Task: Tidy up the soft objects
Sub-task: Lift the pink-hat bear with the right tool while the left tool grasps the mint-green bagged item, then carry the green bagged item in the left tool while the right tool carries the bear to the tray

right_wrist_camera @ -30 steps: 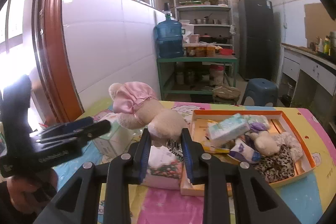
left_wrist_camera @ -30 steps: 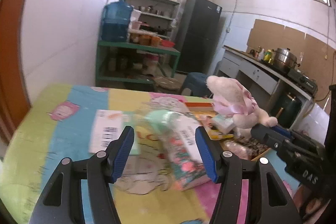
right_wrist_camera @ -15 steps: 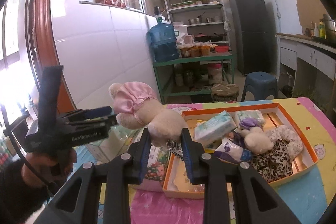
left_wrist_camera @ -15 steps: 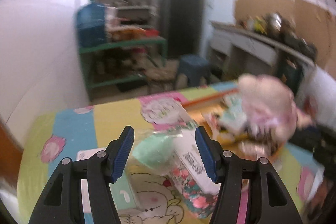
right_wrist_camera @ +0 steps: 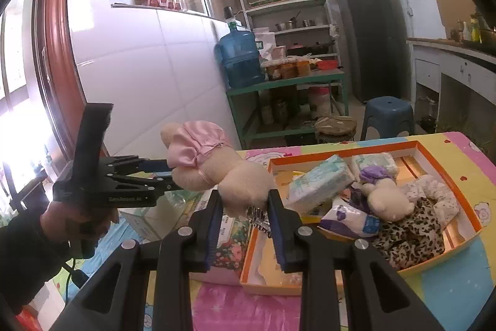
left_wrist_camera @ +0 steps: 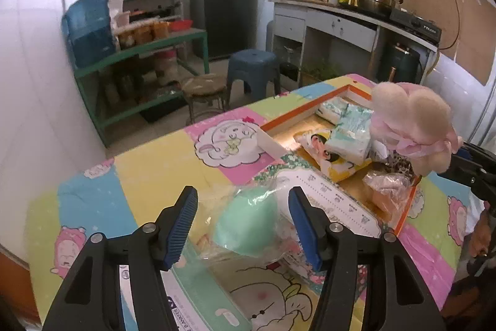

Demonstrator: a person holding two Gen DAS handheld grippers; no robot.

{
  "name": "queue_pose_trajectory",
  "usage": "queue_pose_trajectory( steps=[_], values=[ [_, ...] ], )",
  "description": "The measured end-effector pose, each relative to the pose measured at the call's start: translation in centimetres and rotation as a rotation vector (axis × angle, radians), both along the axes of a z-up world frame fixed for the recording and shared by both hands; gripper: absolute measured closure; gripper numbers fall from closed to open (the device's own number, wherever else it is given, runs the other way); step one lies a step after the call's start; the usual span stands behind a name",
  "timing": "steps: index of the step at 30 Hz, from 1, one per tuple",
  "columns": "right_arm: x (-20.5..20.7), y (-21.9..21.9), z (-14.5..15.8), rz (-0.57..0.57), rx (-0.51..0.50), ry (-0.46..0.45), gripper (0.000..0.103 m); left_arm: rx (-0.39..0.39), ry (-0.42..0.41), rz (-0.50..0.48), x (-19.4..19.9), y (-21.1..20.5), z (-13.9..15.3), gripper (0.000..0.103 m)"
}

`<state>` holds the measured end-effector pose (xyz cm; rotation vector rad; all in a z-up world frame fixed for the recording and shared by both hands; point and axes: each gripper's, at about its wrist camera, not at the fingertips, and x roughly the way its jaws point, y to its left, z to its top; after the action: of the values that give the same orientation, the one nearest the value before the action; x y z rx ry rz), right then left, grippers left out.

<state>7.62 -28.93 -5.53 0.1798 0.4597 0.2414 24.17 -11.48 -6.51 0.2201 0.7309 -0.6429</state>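
The landmark is the orange box [right_wrist_camera: 446,163], which rests on the surface [left_wrist_camera: 161,163] covered by a patterned cloth.

Right gripper [right_wrist_camera: 245,216]: the fingers are clamped on the lower end of a plush toy [right_wrist_camera: 217,172] with a pink cap. The toy is held in the air above the near left corner of the orange box, its capped head pointing away from the box.

Left gripper [left_wrist_camera: 243,225]: the fingers stand apart with nothing gripped. A mint-green object in a clear bag [left_wrist_camera: 248,222] lies on the surface between them, just outside the near corner of the orange box, beside a floral packet [left_wrist_camera: 334,203] that touches the box wall.

Inside the orange box lie tissue packs [right_wrist_camera: 319,182], a smaller plush toy [right_wrist_camera: 384,197] and a leopard-print cloth [right_wrist_camera: 409,238].
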Motion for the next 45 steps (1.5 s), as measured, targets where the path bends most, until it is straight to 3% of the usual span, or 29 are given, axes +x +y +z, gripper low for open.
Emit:
queue_pose_trajectory(
  steps=[9,10,12,18,30,45],
  values=[
    [0.7,0.2,-0.3,0.001,0.015,0.012,0.073,0.046,0.056,-0.040,-0.4,-1.2,-2.4,0.042],
    [0.8,0.2,-0.4,0.000,0.016,0.015,0.073,0.043,0.053,-0.042,-0.6,-1.2,-2.5,0.044],
    [0.9,0.2,-0.4,0.002,0.017,0.018,0.073,0.021,0.066,-0.043,-0.5,-1.1,-2.4,0.067],
    [0.8,0.7,-0.6,0.012,0.012,0.020,0.073,0.027,0.040,-0.026,-1.2,-0.7,-2.3,0.074],
    [0.4,1.1,-0.4,0.017,0.005,0.009,0.073,-0.032,-0.062,-0.013,-5.0,-0.3,1.1,0.075],
    [-2.0,-0.9,2.5,-0.050,-0.015,-0.051,0.073,-0.172,-0.168,0.045,-10.3,-1.7,6.8,0.075]
  ],
)
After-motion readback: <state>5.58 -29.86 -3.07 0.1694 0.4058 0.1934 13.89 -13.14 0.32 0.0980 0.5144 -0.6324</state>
